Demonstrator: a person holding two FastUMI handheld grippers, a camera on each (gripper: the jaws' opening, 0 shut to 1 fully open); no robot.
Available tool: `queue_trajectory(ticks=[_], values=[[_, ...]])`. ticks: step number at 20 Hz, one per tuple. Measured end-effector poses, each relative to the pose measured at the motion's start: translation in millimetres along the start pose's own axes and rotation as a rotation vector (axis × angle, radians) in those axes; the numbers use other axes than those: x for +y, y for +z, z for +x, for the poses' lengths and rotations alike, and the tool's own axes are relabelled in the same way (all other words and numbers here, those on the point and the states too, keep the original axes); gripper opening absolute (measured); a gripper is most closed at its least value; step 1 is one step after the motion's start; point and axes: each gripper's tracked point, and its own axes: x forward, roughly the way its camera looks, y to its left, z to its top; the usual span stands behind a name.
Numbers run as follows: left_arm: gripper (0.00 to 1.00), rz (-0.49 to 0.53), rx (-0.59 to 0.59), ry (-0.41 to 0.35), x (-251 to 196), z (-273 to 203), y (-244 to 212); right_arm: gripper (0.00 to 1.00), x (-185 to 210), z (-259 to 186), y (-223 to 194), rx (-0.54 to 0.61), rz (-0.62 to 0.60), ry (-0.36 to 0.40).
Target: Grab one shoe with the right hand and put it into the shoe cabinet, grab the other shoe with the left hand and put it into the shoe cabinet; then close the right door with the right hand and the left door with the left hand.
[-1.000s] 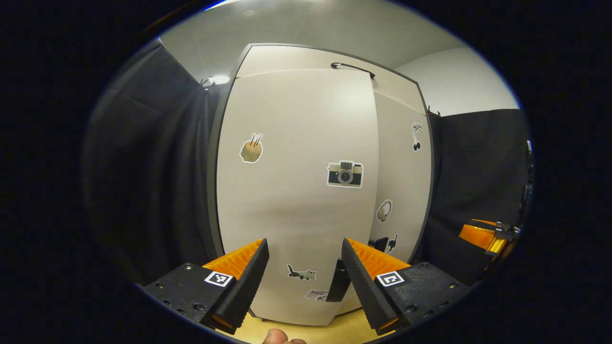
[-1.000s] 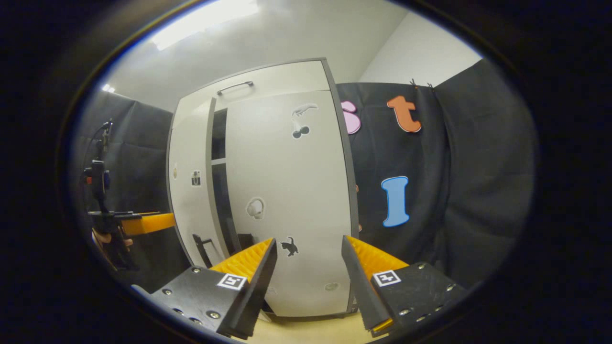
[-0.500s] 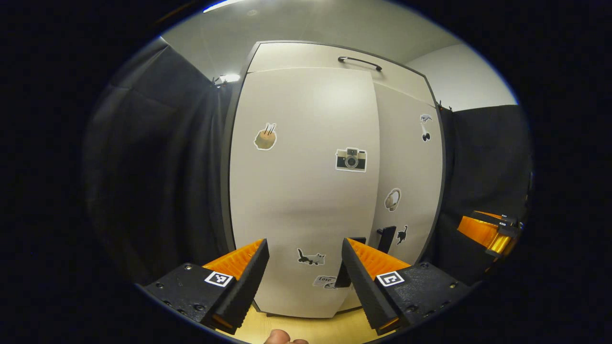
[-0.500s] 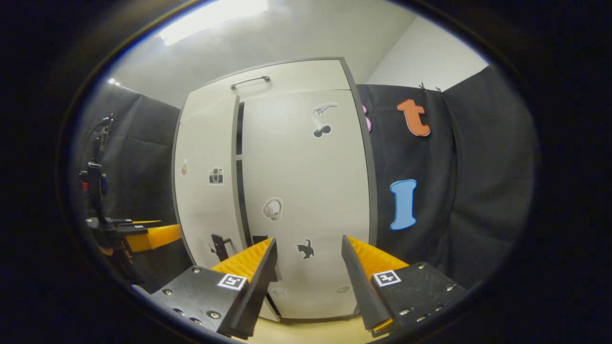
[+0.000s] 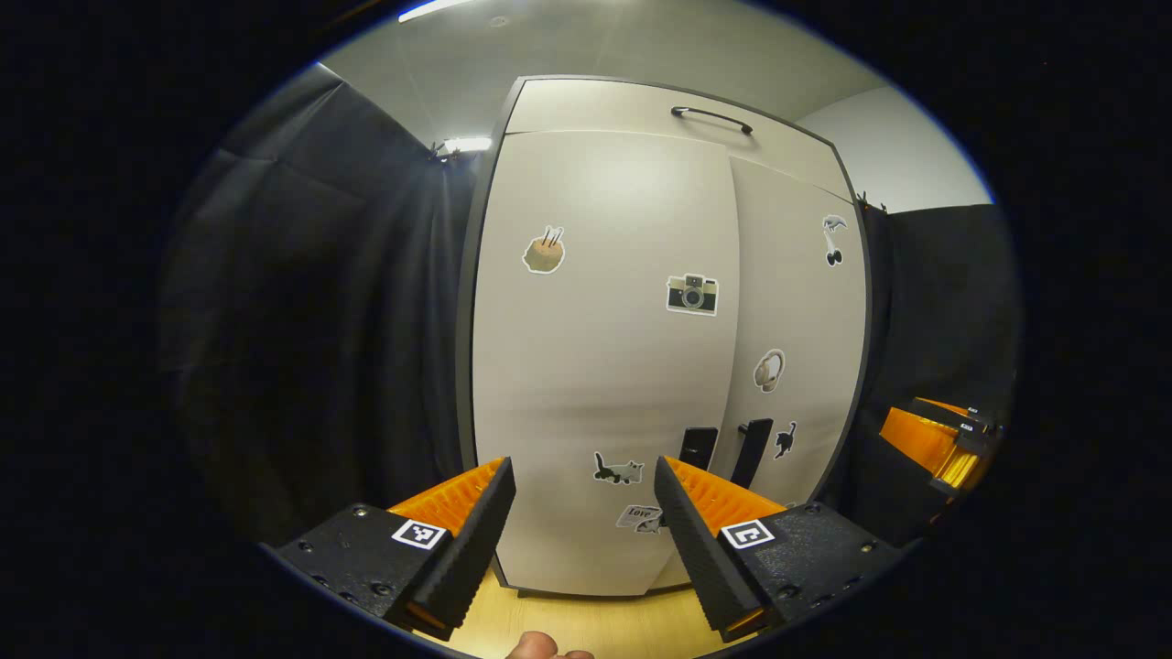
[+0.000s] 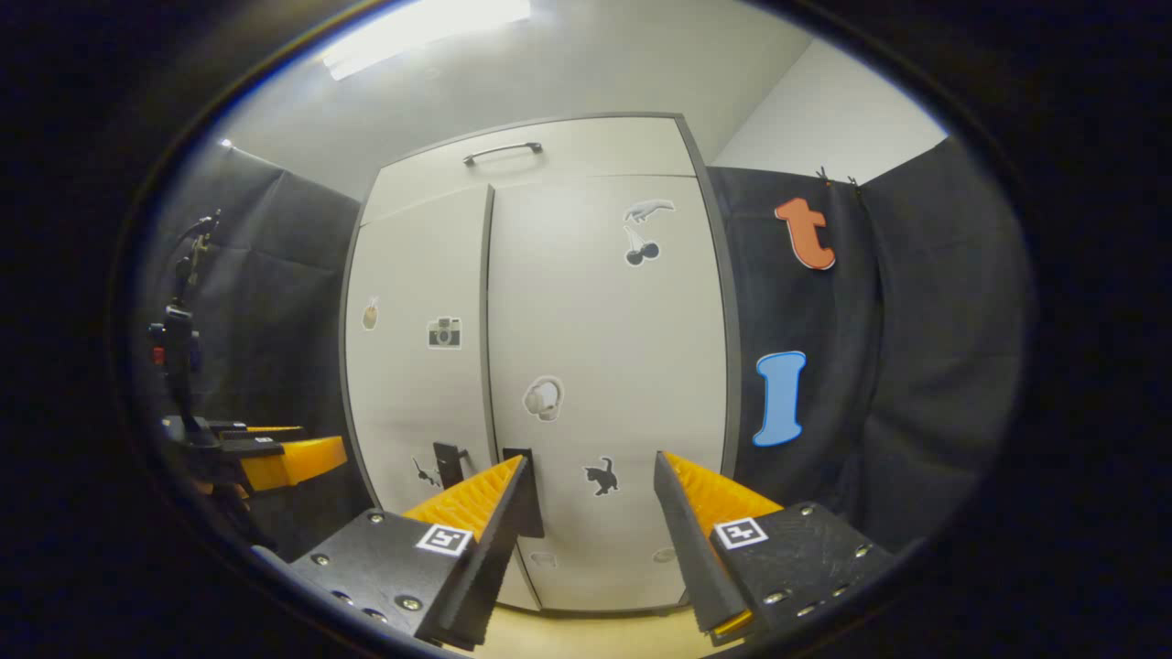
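Both doors swung shut since a second ago; your shoe cabinet now stands closed.
Left gripper and right gripper: jaws released, empty, cabinet ahead of both, apart.

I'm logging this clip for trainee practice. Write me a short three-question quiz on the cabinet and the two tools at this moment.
1. True or false: the left door and the right door of the shoe cabinet look shut.
2. Multiple choice: the camera sticker sits on A) the left door, B) the right door, C) the top panel.
3. Fill in: both the left tool and the right tool are ____ and hold nothing.

Key: 1 true; 2 A; 3 open.
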Motion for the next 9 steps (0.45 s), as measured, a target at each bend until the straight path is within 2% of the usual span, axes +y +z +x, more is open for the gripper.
queue_trajectory(ticks=[8, 9], values=[[0.92, 0.002, 0.003, -0.003, 1.4, -1.7, 0.3, 0.76, 5.8, -5.4, -0.7, 0.008, -0.016, 0.005], [0.94, 0.003, 0.002, -0.003, 1.6, -2.5, 0.8, 0.76, 5.5, -6.1, -0.7, 0.008, -0.017, 0.004]])
